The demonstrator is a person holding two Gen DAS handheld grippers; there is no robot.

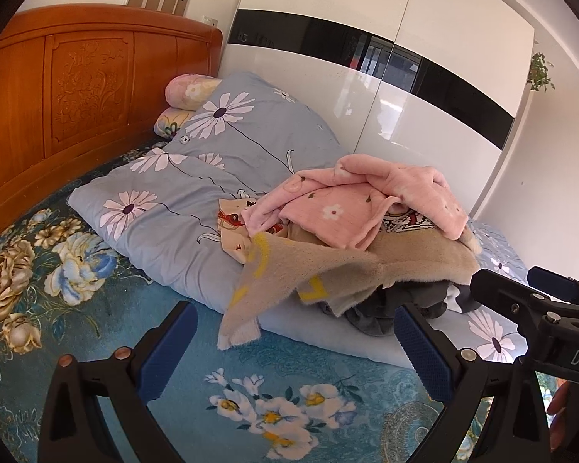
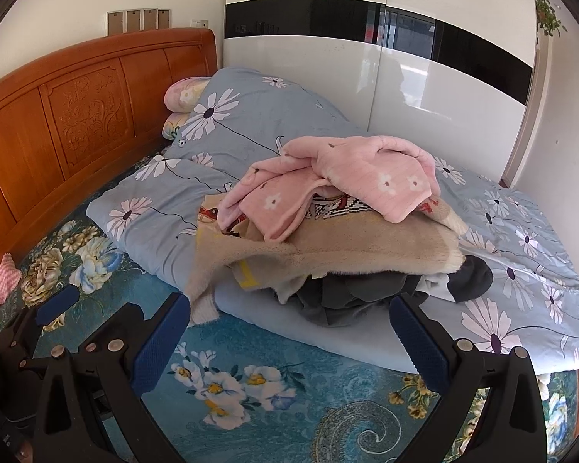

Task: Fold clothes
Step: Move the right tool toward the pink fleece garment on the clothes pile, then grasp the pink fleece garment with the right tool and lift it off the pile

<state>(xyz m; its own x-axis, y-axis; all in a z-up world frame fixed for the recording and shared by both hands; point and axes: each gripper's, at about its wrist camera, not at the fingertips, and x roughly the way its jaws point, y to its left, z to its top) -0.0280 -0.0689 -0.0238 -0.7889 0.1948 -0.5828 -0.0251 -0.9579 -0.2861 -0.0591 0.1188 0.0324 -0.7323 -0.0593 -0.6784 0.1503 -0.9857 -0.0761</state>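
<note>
Unfolded clothes (image 2: 328, 231) heaped, pink garment (image 2: 339, 189) on top.

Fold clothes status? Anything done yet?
Done: nothing visible; no folded garment on the bedspread. In hand: nothing; the left gripper and right gripper are both open and empty, short of the pile. Left: the whole heap, with the pink floral top over the beige fleece and the dark garments.
</note>
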